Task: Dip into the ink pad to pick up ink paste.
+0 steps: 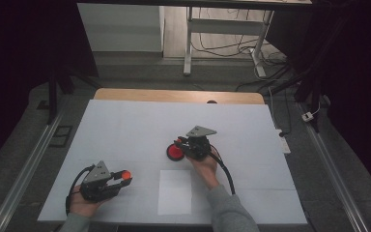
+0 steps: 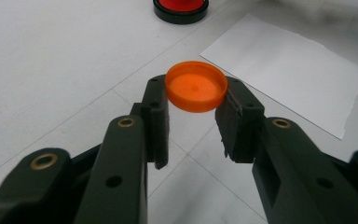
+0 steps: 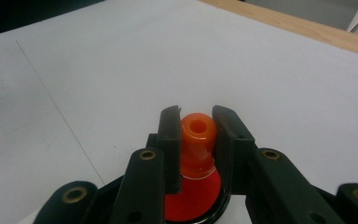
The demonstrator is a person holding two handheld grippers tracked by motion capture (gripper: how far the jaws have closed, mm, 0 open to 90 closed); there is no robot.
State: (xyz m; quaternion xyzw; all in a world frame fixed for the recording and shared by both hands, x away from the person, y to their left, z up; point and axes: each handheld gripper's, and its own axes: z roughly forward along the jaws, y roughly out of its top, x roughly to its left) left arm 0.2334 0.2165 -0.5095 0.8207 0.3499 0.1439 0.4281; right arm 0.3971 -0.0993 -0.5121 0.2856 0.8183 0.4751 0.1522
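We grasp an orange cap (image 2: 196,87) in our left gripper (image 2: 193,121), and our right gripper (image 3: 196,142) clamps the stamp's (image 3: 197,140) orange handle over the red pad (image 1: 175,152).

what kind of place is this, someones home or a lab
Most likely a lab or recording room: a white-covered table on a cabled floor, dark curtains at the sides, and a bare desk frame behind.
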